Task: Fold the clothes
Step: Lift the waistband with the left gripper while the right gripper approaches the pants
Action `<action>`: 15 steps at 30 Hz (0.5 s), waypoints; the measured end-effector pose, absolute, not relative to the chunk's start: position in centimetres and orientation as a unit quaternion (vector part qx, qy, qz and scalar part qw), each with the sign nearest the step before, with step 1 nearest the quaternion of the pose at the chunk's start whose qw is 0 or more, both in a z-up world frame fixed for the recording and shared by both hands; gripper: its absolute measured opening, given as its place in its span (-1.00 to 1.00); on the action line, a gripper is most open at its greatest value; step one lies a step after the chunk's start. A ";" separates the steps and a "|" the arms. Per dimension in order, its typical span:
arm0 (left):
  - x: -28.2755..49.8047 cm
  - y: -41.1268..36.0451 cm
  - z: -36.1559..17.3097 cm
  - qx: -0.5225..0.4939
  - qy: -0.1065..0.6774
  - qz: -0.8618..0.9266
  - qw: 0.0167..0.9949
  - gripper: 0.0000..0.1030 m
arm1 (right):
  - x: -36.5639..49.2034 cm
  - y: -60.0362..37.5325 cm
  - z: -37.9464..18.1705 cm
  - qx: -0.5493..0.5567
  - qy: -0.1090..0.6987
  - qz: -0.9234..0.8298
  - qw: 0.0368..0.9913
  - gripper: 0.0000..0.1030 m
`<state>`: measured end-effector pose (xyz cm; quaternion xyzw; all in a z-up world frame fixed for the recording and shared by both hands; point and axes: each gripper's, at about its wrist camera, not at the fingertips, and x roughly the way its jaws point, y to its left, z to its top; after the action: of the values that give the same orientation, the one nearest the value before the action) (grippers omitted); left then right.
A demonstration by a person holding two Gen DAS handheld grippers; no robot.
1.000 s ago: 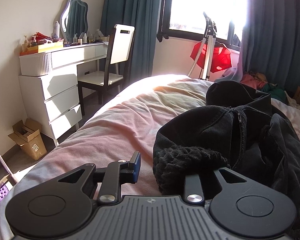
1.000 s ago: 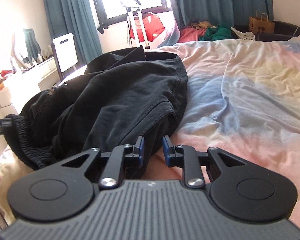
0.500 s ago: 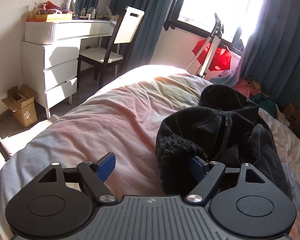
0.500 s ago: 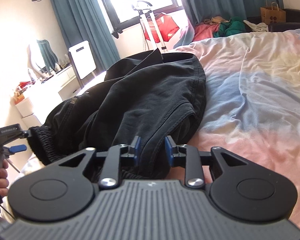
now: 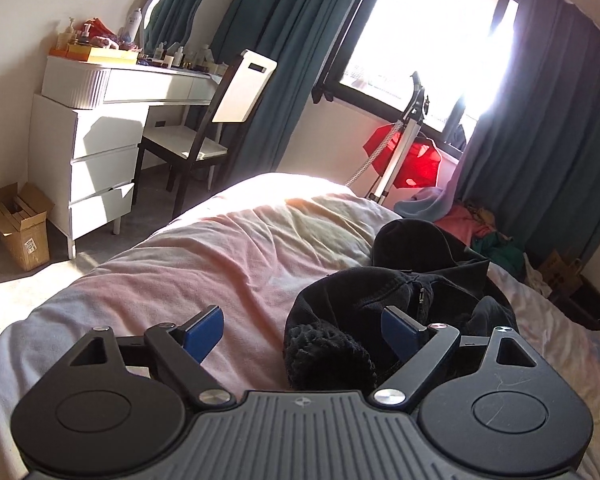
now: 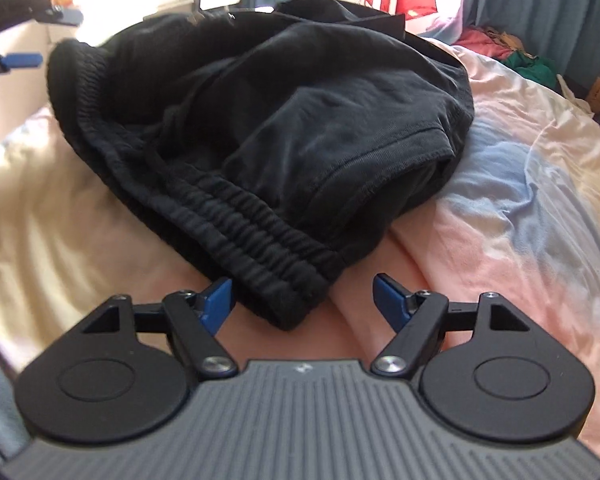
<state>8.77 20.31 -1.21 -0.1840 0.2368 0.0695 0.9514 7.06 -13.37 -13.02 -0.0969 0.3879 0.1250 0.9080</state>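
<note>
Both grippers are letting go. Your left gripper (image 5: 302, 330): jaws opening, blue pads wide, nothing pinched; the knit cuff sits between them but no pad presses it. Your right gripper (image 6: 302, 298): jaws opening too, the waistband corner lies btwn the pads, untouched.

The black cotton garment w/ ribbed elastic band (image 6: 268, 120) is a loose bunched heap on the pink-and-blue tie-dye bed cover (image 6: 520, 208), towards the bed's left edge as the right wrist view shows it, well short of the far end.

Risks, imo:
- The fold isn't flat: it's mounded, so layers may slump or spring open once let go.
- If you re-grip at the band (image 6: 260, 248) you may catch only the top layer and drag the stack apart.
- The soft cover wrinkles, so a pad could pinch bedding w/ the cloth.
- The heap is near the edge, so a tug that way could slide it off.
</note>
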 end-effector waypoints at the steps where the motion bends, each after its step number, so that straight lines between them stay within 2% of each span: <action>1: 9.0 20.2 -1.3 -0.179 0.239 0.068 0.952 0.70 | 7.6 -14.0 -13.2 -0.078 0.394 0.116 0.908 0.49; 3: 9.4 20.2 -1.6 -0.176 0.244 0.061 0.952 0.70 | 8.4 -15.5 -13.2 -0.028 0.403 0.101 0.909 0.48; 5: 9.6 20.3 -1.9 -0.185 0.249 0.051 0.949 0.70 | 8.2 -17.0 -12.3 0.027 0.378 0.086 0.921 0.48; 10: 10.3 20.5 -2.7 -0.203 0.271 0.026 0.941 0.70 | 7.3 -18.7 -10.3 0.083 0.328 0.064 0.939 0.50; 12: 10.7 20.7 -3.4 -0.219 0.292 0.012 0.931 0.70 | 7.8 -18.6 -11.0 0.073 0.361 0.065 0.928 0.49; 15: 11.2 21.1 -4.5 -0.247 0.320 0.007 0.915 0.69 | 8.8 -17.8 -13.0 0.056 0.456 0.105 0.882 0.50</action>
<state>11.25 21.06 -4.48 -0.2472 0.3202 0.0066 0.9145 8.76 -17.77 -12.99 0.0559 0.4556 0.1047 0.8822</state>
